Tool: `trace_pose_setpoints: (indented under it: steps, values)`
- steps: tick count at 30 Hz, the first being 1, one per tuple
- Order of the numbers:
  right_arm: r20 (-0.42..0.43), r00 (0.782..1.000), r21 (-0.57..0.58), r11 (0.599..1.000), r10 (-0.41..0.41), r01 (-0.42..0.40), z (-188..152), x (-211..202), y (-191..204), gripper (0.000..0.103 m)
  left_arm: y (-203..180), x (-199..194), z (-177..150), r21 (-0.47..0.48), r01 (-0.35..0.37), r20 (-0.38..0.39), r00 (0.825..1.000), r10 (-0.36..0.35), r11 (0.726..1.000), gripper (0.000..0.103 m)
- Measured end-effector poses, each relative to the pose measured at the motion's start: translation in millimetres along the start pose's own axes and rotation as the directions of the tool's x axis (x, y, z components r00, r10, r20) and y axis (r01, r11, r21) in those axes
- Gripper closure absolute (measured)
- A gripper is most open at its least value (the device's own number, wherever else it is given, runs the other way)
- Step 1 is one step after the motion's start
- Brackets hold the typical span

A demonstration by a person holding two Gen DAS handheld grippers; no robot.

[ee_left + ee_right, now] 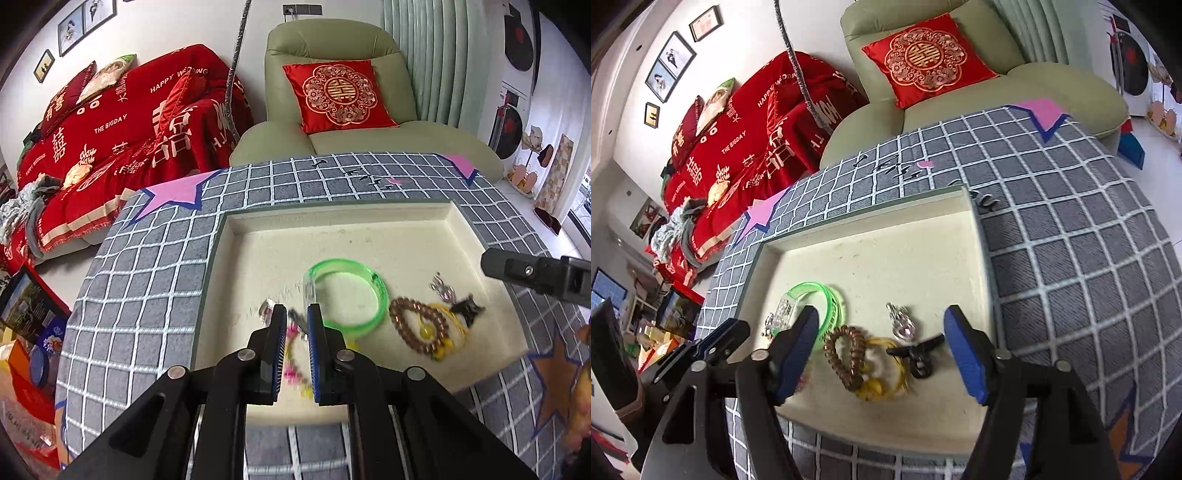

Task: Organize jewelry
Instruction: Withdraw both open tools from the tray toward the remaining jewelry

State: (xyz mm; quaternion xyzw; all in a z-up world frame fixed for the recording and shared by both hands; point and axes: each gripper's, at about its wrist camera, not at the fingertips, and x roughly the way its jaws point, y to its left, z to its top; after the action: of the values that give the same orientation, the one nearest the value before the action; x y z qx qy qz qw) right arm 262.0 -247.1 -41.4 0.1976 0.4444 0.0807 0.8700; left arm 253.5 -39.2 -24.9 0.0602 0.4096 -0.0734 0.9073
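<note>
Both grippers tilt down over the cream foam tray of jewelry.

The left gripper has its blue pads nearly together, pinching a blurred pink-and-yellow bead strand. The right gripper stands wide apart, holding nothing, above a brown bead bracelet, yellow cord, silver pendant and black clip. A translucent green bangle lies flat nearby.
</note>
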Motion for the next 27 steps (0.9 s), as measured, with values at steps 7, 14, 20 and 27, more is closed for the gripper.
trace_pose_setpoints:
  steps: [7, 14, 20, 27]
  values:
    - [-0.002, 1.000, 0.011, 1.000, 0.009, -0.009, -21.6, -27.1, -0.8, 0.026, 12.2, -28.3, -28.3, -0.041, 0.037, -0.016, 0.999, -0.038, 0.998, 0.081]
    - [-0.001, 1.000, -0.011, 1.000, 0.018, -0.018, -46.1, -50.1, 0.6, 0.022, 16.8, -48.3, -52.4, -0.045, -0.009, 0.020, 1.000, 0.010, 0.999, 0.000]
    - [-0.007, 1.000, -0.055, 0.998, 0.016, -0.017, -69.8, -63.1, 4.4, 0.004, 11.5, -48.1, -75.0, -0.009, -0.012, -0.006, 1.000, 0.012, 1.000, 0.000]
    - [-0.045, 0.999, -0.114, 0.993, 0.005, -0.010, -98.0, -68.1, 9.0, 0.000, 10.5, -49.8, -93.4, -0.005, 0.018, -0.049, 0.999, -0.018, 1.000, 0.000]
